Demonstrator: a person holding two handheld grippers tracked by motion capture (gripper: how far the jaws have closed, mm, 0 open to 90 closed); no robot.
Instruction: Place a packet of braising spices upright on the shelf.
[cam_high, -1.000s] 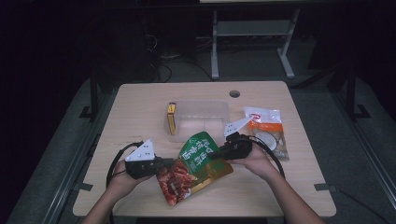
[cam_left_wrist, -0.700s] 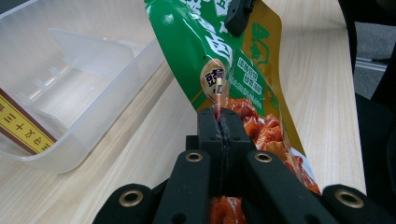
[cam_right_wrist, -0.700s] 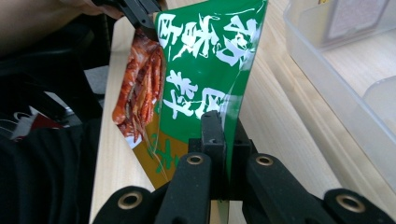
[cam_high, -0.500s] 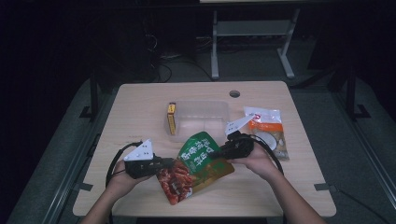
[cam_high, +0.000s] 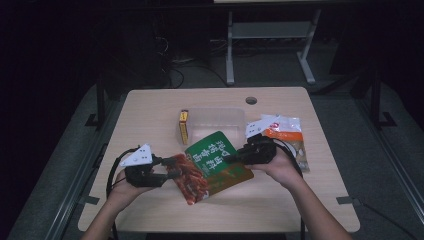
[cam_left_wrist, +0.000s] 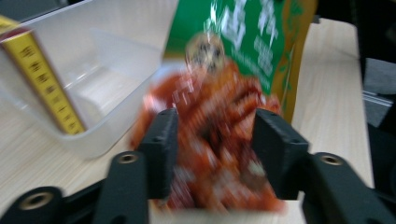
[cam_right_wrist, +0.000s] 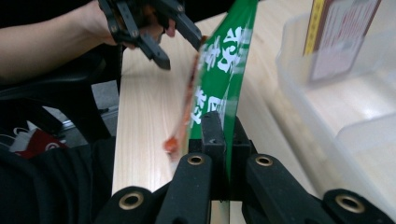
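With the right hand-held gripper (cam_high: 239, 157) clamped on the green snack bag (cam_high: 212, 162) above the table (cam_high: 150, 107), and the left hand-held gripper (cam_high: 175, 172), whose jaws have just been opening, standing apart around its red end, lift steadily toward the clear tub (cam_high: 215, 120).

Dark room, light wood worktop (cam_high: 150, 107) lit, cable hole (cam_high: 251, 100) at 1 o'clock, grey metal frame (cam_high: 230, 47) at 12, grey floor (cam_high: 380, 150).
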